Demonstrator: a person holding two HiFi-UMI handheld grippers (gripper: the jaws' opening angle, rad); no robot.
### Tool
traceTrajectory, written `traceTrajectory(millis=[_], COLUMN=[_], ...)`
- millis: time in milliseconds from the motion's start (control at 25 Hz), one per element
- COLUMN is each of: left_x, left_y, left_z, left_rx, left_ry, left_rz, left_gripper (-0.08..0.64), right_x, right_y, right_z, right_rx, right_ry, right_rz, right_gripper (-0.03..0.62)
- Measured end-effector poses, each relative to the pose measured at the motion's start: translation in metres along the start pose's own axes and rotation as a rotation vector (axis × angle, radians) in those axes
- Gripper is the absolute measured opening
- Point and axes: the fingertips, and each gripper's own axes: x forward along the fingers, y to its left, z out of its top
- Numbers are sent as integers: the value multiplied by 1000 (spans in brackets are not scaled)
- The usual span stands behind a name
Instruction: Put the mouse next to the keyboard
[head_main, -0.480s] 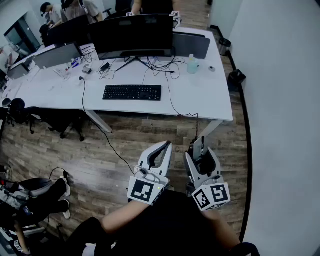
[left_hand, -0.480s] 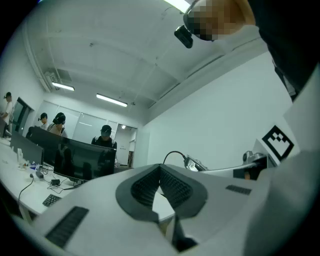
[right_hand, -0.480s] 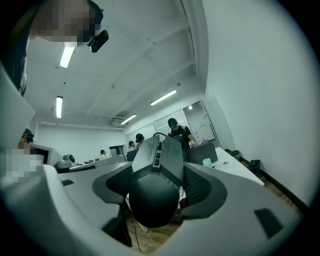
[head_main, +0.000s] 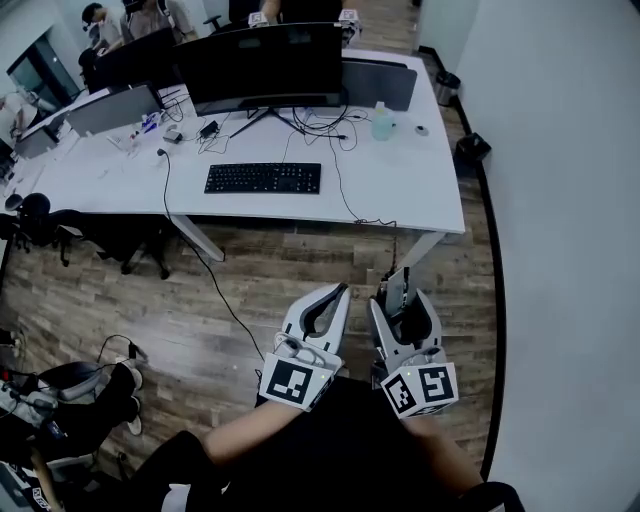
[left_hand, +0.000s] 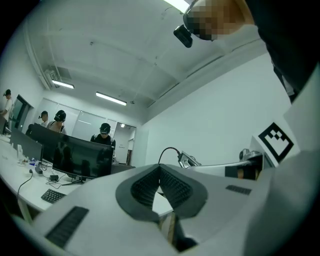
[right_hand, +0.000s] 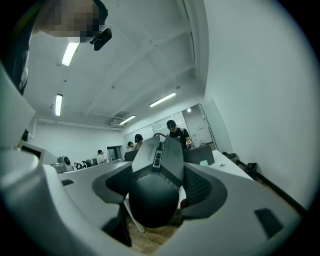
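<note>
A black keyboard (head_main: 263, 178) lies on the white desk (head_main: 420, 190) in front of a wide monitor; in the left gripper view the keyboard (left_hand: 51, 195) shows small at the lower left. A dark grey mouse (head_main: 403, 303) sits between the jaws of my right gripper (head_main: 400, 290), over the wood floor and well short of the desk. In the right gripper view the mouse (right_hand: 155, 185) fills the gap of the right gripper (right_hand: 160, 167), nose pointing away. My left gripper (head_main: 338, 292) hangs beside it, tips together and holding nothing; the left gripper view shows the same gripper (left_hand: 160, 167) with its tips touching.
A curved monitor (head_main: 258, 65), a clear bottle (head_main: 381, 122) and tangled cables stand on the desk. A black cable (head_main: 200, 270) hangs to the floor. Office chairs (head_main: 40, 220) are at the left, a white wall (head_main: 570, 200) at the right. People work at the far desks.
The desk and keyboard sit slightly higher in the head view. Both grippers keep their places, and the mouse stays in the right one.
</note>
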Motion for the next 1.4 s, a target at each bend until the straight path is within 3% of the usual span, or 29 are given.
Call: traceTrajectory(millis=[240, 480, 1120, 1400], left_x=[-5, -9, -1, 21], left_y=[-2, 3, 24, 41], left_z=[-2, -3, -14, -33], left_rx=[-11, -19, -1, -36], left_ry=[1, -5, 37, 70], left_rz=[28, 60, 105, 98], left_gripper=[3, 3, 3, 3], right_x=[-5, -11, -9, 9], right_y=[3, 7, -19, -33], right_z=[-13, -19, -32, -38], right_rx=[35, 4, 75, 68], right_ry=[25, 25, 62, 95], right_rz=[57, 98, 79, 54], right_gripper=[313, 313, 313, 313])
